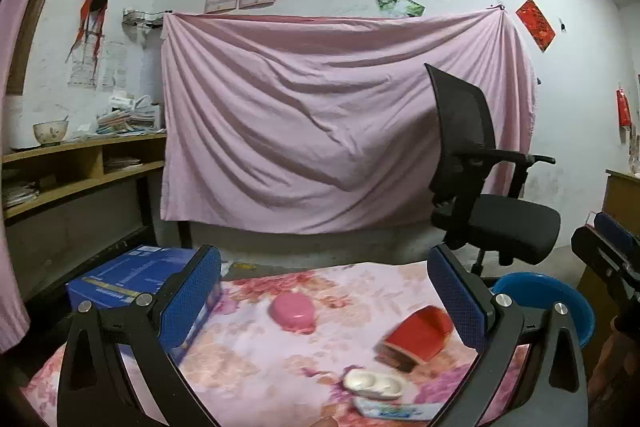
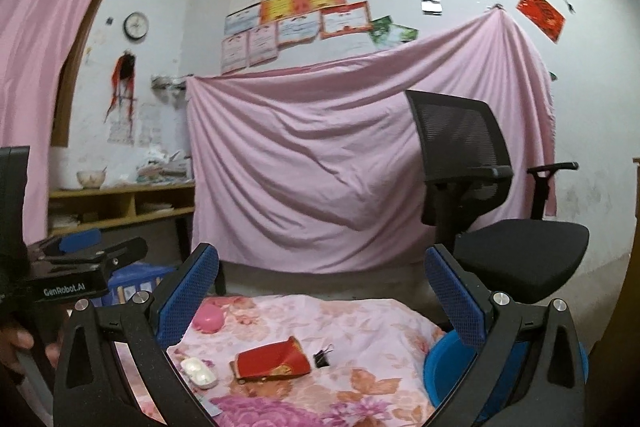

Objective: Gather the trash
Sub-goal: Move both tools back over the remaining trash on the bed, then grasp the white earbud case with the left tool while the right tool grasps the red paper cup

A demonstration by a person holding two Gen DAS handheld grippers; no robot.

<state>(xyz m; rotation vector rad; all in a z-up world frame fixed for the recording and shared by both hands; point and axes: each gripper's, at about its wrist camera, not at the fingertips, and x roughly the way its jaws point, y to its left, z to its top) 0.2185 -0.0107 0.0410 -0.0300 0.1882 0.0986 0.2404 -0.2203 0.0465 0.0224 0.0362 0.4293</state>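
On the floral cloth (image 1: 256,359) lie a red packet (image 1: 420,339), a white two-well plastic tray (image 1: 374,383), a crumpled wrapper (image 1: 396,409) and a pink lid (image 1: 292,311). My left gripper (image 1: 324,291) hangs open above them with nothing between its blue pads. My right gripper (image 2: 320,291) is open too and holds nothing. Under it are the red packet (image 2: 276,363), the white tray (image 2: 199,373), a black binder clip (image 2: 323,357) and the pink lid (image 2: 208,319). A blue basin (image 2: 452,371) sits off the cloth's right edge.
A blue box (image 1: 132,279) lies at the cloth's left. A black office chair (image 1: 492,211) stands behind the blue basin (image 1: 548,299). A pink sheet (image 1: 320,115) hangs on the wall and wooden shelves (image 1: 80,167) run along the left. The other gripper (image 2: 92,247) shows at far left.
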